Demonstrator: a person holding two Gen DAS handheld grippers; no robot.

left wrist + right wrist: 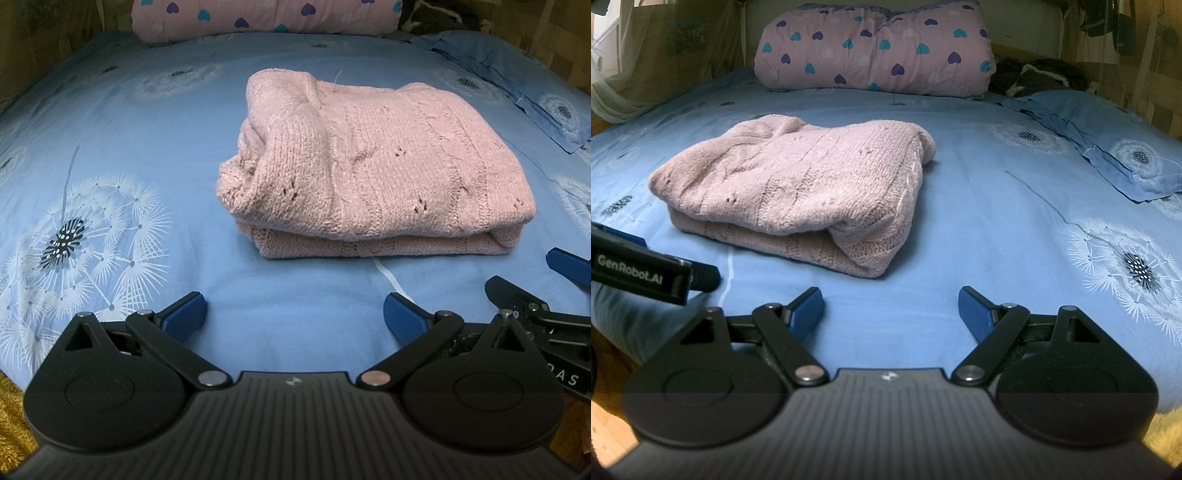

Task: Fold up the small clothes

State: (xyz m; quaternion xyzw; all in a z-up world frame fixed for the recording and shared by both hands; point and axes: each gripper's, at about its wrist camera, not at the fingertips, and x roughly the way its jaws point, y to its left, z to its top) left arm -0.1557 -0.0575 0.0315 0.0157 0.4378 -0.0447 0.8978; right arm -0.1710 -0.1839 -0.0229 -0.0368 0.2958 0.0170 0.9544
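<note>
Neatly folded, the pink knitted sweater [369, 166] lies near the middle of the blue dandelion-print bedsheet [147, 122], short of the heart-patterned quilt roll [875, 48] at the far edge. Both the left gripper [295, 317] and right gripper [891, 314] hang at the near edge, jaws spread wide, holding nothing, clear of the sweater.

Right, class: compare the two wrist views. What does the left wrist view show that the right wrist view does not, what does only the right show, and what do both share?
Only the left wrist view: the left tongs, open and empty, seen head-on.
Only the right wrist view: the right tongs, open and empty, plus dark clothing beside the heart-print quilt.
Both: the folded pink knit sweater on the blue dandelion sheet, untouched.
</note>
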